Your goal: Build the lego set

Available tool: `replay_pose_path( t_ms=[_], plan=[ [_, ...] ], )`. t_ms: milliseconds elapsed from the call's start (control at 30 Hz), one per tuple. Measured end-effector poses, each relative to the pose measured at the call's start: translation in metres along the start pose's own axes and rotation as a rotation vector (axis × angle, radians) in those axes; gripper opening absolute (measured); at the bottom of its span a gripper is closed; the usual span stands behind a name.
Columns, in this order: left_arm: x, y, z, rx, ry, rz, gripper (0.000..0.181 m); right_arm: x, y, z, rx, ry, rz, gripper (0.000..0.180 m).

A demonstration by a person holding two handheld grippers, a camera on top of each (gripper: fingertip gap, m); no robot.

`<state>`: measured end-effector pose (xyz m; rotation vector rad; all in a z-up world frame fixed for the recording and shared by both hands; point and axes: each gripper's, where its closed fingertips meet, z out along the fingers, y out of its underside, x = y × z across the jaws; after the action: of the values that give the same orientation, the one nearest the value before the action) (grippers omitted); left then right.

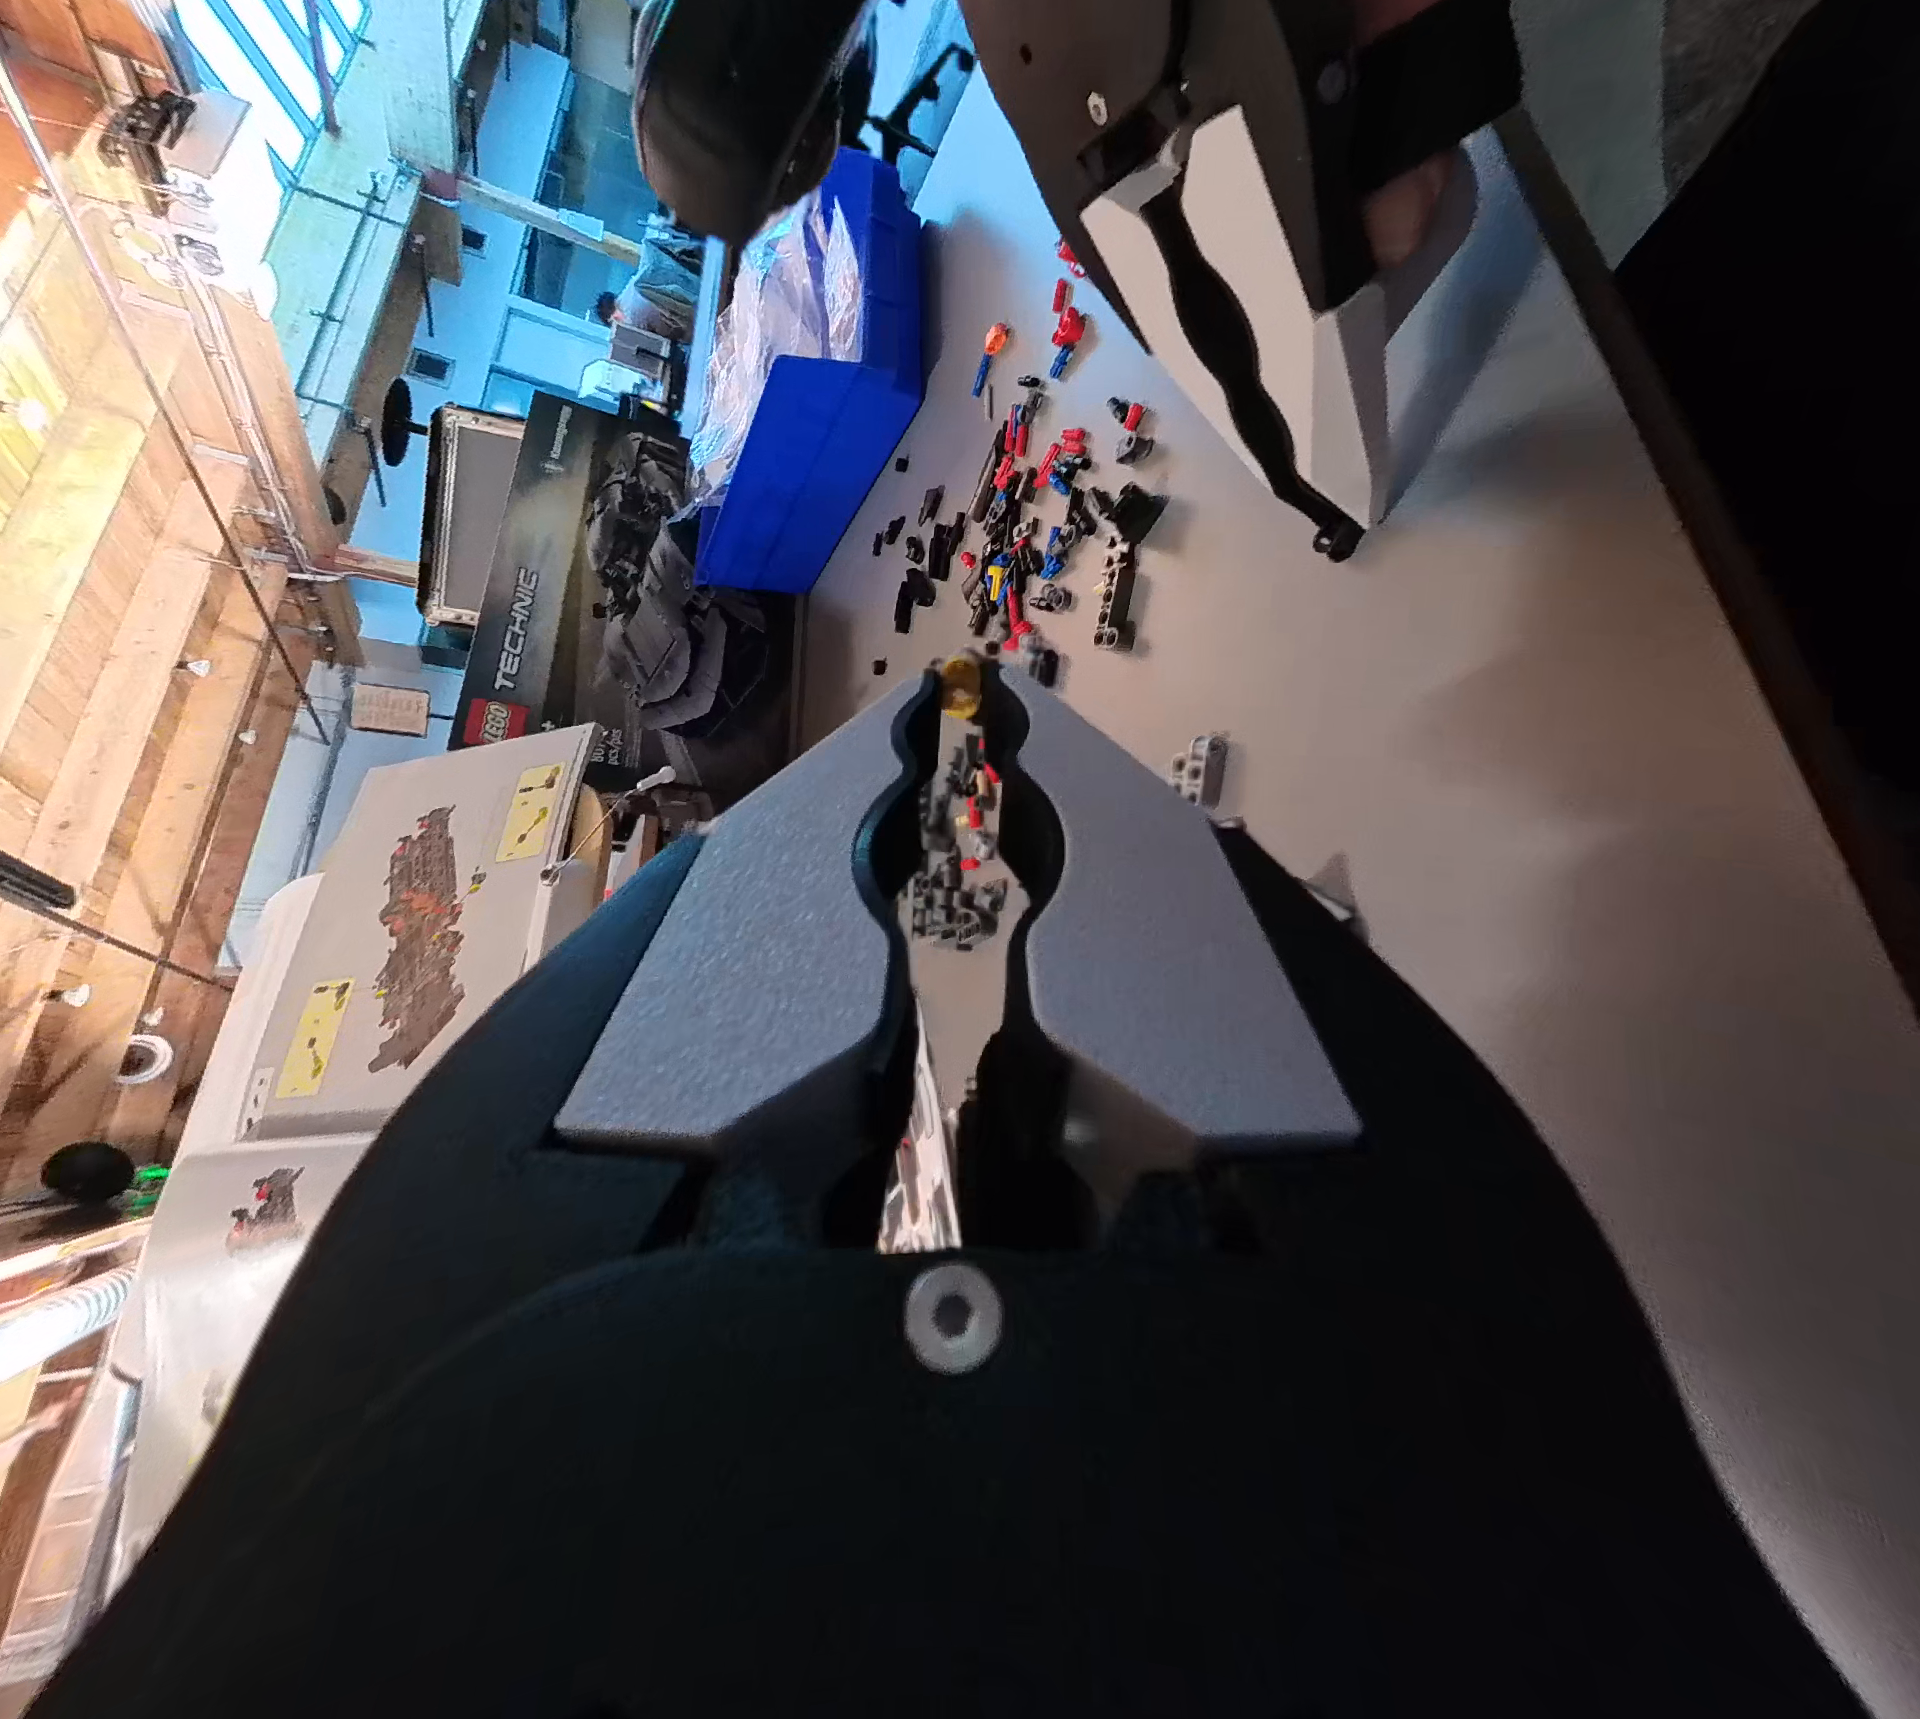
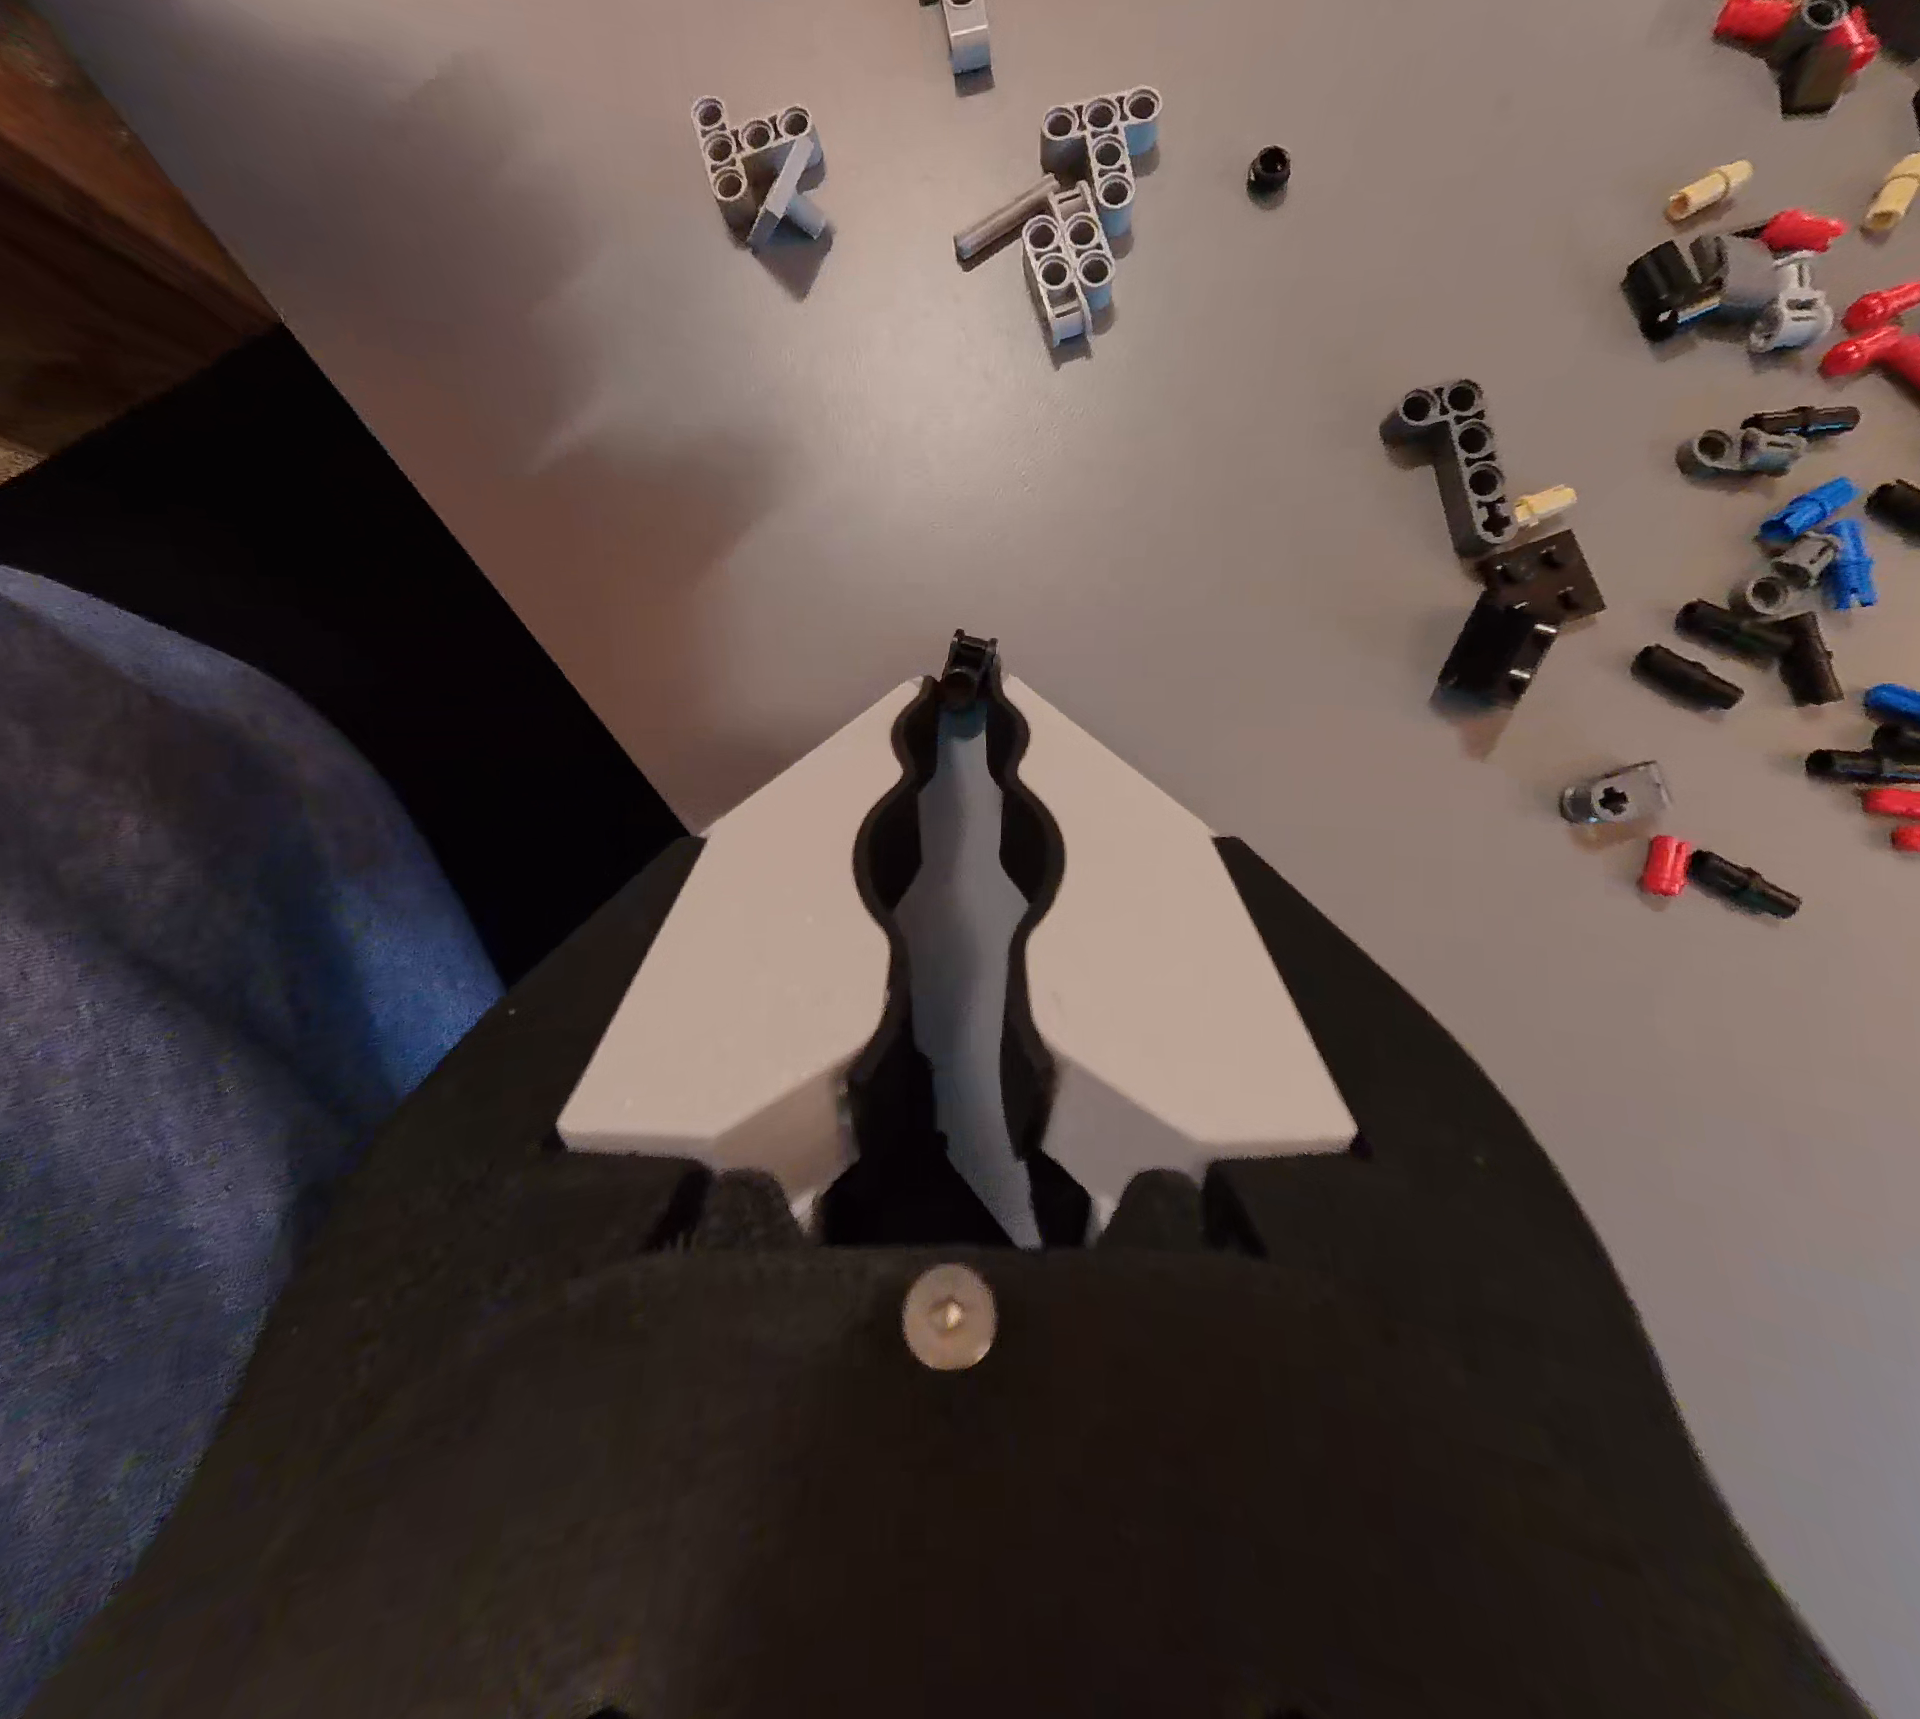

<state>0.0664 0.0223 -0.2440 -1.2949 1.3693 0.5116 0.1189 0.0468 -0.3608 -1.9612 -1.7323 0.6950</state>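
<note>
left tool (image 1: 964,690) clamps small yellow round piece (image 1: 962,682) | right tool (image 2: 968,680) pinches short black pin (image 2: 968,663)

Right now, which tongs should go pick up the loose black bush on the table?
Neither is free: the right tongs pinch a black pin, the left tongs a yellow piece. Once emptied, probably right: the black bush lies ahead of it.

Loose lego pieces (image 1: 1023,516) (black, red, blue, grey) across the table
</note>
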Motion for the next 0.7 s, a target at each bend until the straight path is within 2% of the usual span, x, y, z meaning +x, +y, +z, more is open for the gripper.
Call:
replay_pose_path(
  t_ms=[167,333,567,700],
  plan=[
    [0.0,0.002,0.0,-0.004,-0.015,0.042,0.005,-0.007,-0.012,-0.007,0.045,-0.139,0.041,0.004],
    [0.01,-0.005,0.004,0.0,0.013,0.111,0.005,-0.022,-0.05,-0.034,0.132,-0.366,0.074,0.004],
    [0.006,-0.011,0.01,-0.026,0.0,0.18,0.005,-0.025,-0.088,-0.055,0.18,-0.479,0.088,0.004],
    [0.005,-0.01,0.013,-0.035,0.005,0.212,0.005,-0.023,-0.093,-0.057,0.159,-0.514,0.1,0.004]
  ],
)
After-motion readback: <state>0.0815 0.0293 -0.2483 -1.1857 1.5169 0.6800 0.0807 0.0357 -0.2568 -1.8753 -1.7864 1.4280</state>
